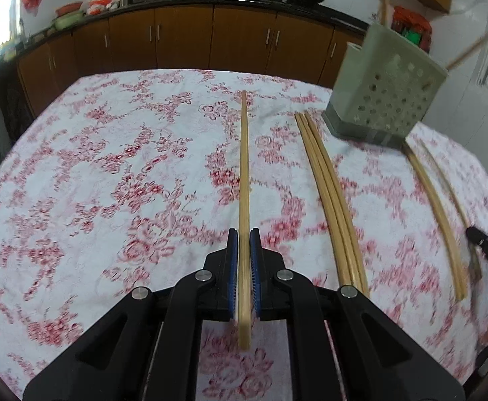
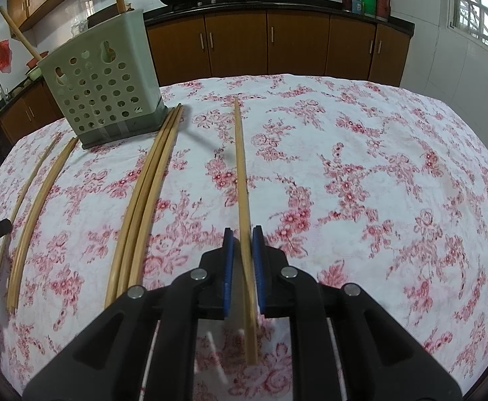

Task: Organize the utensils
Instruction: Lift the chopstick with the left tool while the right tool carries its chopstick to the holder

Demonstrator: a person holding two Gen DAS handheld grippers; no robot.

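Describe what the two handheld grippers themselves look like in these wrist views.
The left gripper and the right gripper look alike: matte black angular linkage arms with round silver pivot pins, ending in two narrow fingers faced with blue ribbed pads. No cables or sleeves show, and I can read no markings.

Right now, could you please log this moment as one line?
left gripper: shut on chopstick; right gripper: shut on second chopstick; loose chopsticks: on tablecloth

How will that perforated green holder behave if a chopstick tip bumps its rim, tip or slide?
The green holder looks like thin perforated plastic, so probably light. It stands tall on a small darker base, so a push near the rim could well tip it. The base sits on a wrinkled floral tablecloth, which may catch it instead of letting it slide.
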